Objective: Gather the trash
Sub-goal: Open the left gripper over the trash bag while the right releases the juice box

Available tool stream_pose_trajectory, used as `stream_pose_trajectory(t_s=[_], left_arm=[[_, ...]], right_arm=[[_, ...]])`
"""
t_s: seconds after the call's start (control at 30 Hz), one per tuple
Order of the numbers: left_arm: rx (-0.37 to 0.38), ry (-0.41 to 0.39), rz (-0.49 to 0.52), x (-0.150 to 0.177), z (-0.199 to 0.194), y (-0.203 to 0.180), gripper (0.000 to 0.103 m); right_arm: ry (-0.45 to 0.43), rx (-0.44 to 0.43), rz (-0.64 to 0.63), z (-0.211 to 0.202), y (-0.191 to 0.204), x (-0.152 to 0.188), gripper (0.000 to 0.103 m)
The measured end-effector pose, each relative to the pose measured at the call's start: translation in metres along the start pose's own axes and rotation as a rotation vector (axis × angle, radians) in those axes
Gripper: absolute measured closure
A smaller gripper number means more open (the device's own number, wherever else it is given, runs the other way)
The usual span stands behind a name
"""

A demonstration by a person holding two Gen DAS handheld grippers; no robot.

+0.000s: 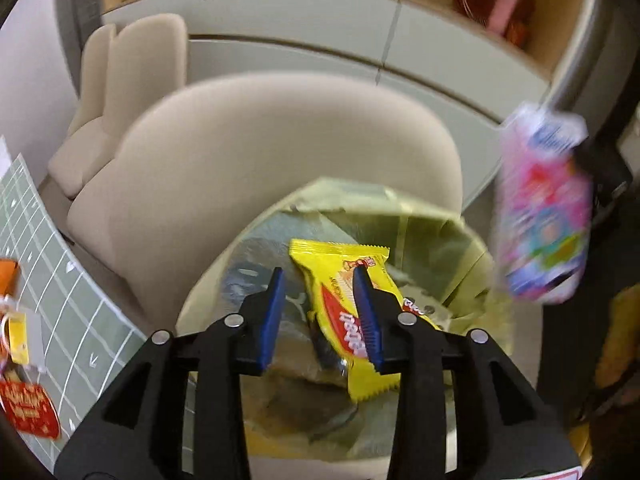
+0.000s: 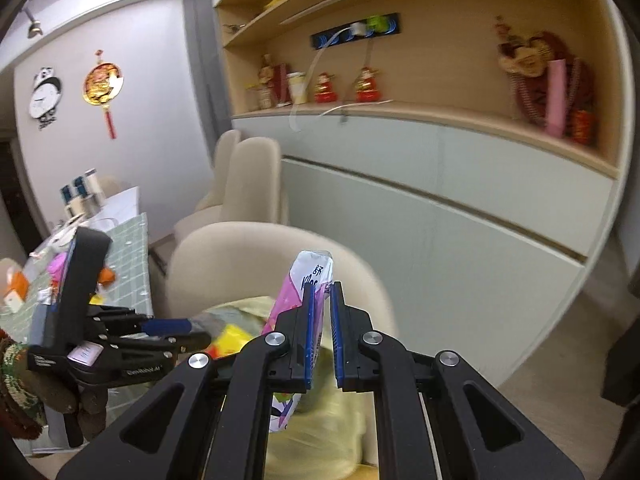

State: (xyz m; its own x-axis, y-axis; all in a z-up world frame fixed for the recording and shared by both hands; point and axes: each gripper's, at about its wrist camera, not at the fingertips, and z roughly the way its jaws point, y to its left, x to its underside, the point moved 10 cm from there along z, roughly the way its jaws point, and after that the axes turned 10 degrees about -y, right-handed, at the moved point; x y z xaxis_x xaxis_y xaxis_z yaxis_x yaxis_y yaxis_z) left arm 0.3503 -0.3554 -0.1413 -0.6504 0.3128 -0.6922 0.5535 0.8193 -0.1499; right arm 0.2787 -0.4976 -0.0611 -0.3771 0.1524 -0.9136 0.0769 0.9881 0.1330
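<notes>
Yellow crinkled snack wrapper (image 1: 345, 312) in lined bin (image 1: 460, 232), under released left tongs (image 1: 322, 314) | right tongs (image 2: 320, 334) clenched on pink tissue pack (image 2: 306, 280) beside bin | risk: early release drops pack outside rim.

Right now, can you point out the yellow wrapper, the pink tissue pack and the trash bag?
yellow wrapper (image 1: 340, 280), left wrist view, printed front.
pink tissue pack (image 2: 310, 276), right wrist view, upper end above the gripper.
trash bag (image 1: 452, 236), left wrist view, inner wall.
</notes>
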Motion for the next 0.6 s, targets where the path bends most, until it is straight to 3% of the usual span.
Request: stream_pose_trajectory(t_s=[0.13,0.3,0.47,0.6], left_arm=[[-0.012,-0.043,-0.105,0.002,-0.039,0.019,0.068],[-0.076,-0.069,-0.152,0.012,-0.078,0.041,0.066],[-0.168,-0.096,-0.227,0.038,-0.119,0.077,0.062],[-0.212,-0.112,-0.314,0.058,-0.143,0.103,0.062]], right_arm=[[0.064,-0.085,-0.049,0.030,0.040,0.024,0.094],[0.250,-0.151,-0.149,0.071,0.077,0.088,0.094],[0.317,-0.115,-0.267,0.081,0.083,0.120,0.094],[0.348,-0.062,-0.234,0.085,0.065,0.127,0.094]])
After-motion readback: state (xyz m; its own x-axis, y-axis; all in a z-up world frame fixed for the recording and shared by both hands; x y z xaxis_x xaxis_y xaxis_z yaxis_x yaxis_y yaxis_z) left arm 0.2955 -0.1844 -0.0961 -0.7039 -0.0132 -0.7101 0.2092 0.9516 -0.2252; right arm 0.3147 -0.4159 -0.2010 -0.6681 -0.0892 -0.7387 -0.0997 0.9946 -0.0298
